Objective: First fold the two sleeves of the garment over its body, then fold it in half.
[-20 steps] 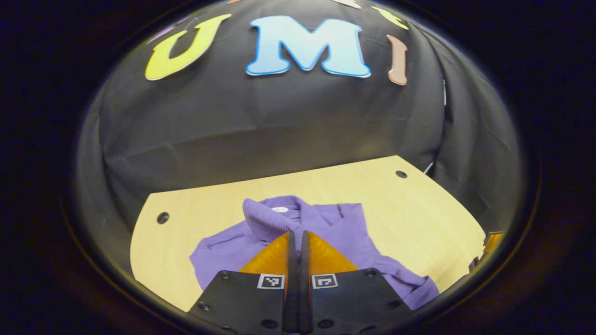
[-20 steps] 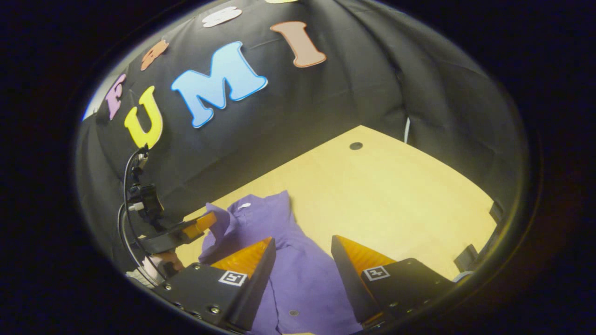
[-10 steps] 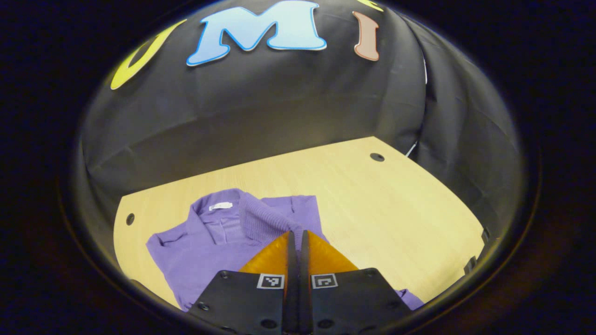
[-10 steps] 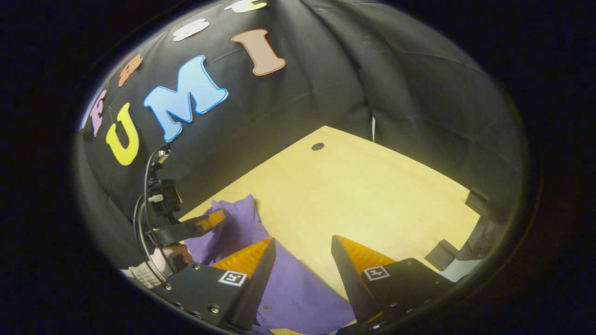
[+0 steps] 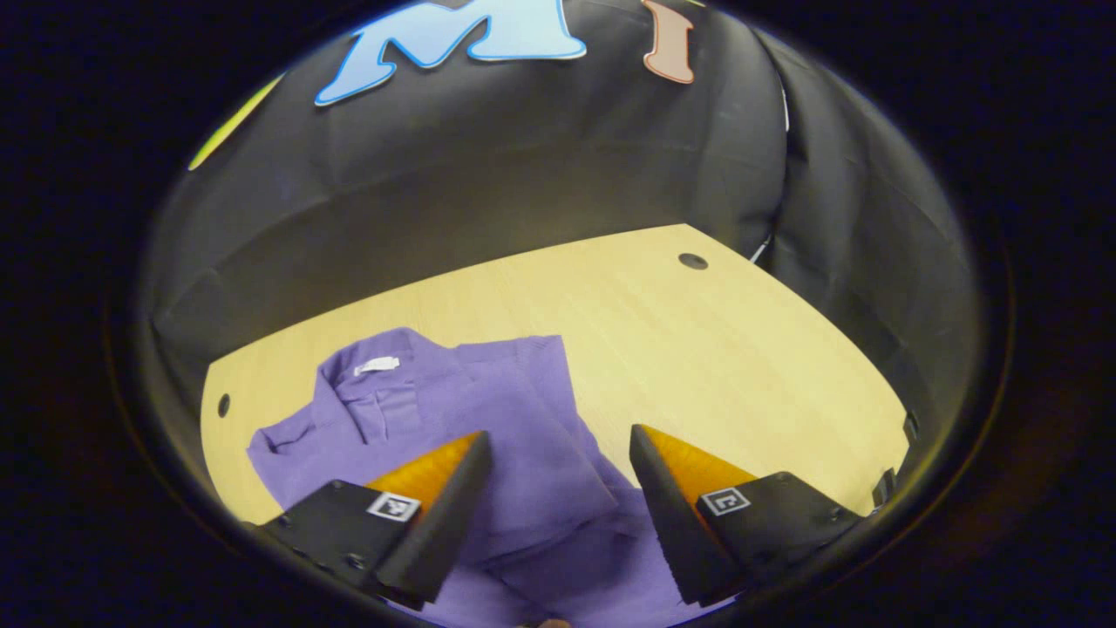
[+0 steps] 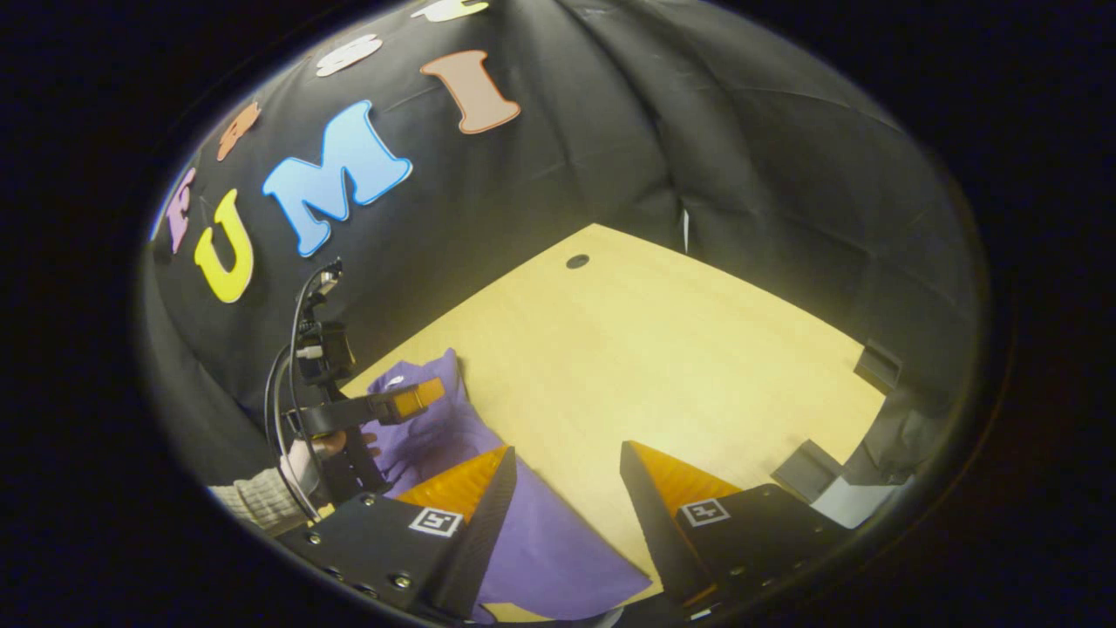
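Both hand-held grippers, left (image 5: 558, 462) and right (image 6: 567, 475), gape released above the purple garment (image 5: 488, 436), its near hem cut off

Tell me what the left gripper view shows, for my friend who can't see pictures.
The left gripper is open and hovers above a purple garment lying on a light wooden table. One sleeve is folded across the garment's body, and its collar with a small white tag points toward the black cloth wall.
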A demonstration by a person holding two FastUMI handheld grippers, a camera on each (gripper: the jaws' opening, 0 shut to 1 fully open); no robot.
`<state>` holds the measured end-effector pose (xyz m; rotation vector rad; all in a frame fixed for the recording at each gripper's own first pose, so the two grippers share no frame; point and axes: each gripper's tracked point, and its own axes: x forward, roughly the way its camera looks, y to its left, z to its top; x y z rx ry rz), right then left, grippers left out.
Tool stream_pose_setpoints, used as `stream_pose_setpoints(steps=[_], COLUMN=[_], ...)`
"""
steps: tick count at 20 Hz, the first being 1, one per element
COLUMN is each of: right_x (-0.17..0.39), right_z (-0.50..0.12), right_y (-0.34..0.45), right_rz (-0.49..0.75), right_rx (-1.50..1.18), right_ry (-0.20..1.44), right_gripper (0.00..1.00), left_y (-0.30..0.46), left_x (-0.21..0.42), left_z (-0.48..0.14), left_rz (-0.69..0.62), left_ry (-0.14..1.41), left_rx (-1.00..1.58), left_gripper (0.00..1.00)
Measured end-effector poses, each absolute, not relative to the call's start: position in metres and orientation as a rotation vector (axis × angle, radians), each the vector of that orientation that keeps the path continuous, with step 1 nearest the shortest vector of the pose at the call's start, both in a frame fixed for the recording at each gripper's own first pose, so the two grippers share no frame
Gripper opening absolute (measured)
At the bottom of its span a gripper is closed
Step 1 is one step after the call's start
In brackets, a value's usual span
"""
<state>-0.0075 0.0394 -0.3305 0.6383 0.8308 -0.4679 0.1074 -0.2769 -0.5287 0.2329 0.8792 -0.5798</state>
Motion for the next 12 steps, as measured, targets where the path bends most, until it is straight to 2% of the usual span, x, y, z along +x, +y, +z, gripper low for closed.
stream_pose_setpoints(steps=[6,9,12], right_x=[0.002,0.004,0.0], right_z=[-0.343,-0.359,-0.375], right_y=[0.067,0.084,0.103], right_rz=[-0.332,-0.246,-0.163], right_rx=[0.602,0.57,0.526], right_ry=[0.884,0.943,1.011], right_gripper=[0.76,0.75,0.76], left_y=[-0.24,-0.19,-0.136], left_x=[0.085,0.064,0.034], left_z=[-0.477,-0.462,-0.465], left_rz=[-0.558,-0.516,-0.442], left_ry=[0.835,0.835,0.878], left_rx=[0.172,0.174,0.188], left_gripper=[0.97,1.0,0.95])
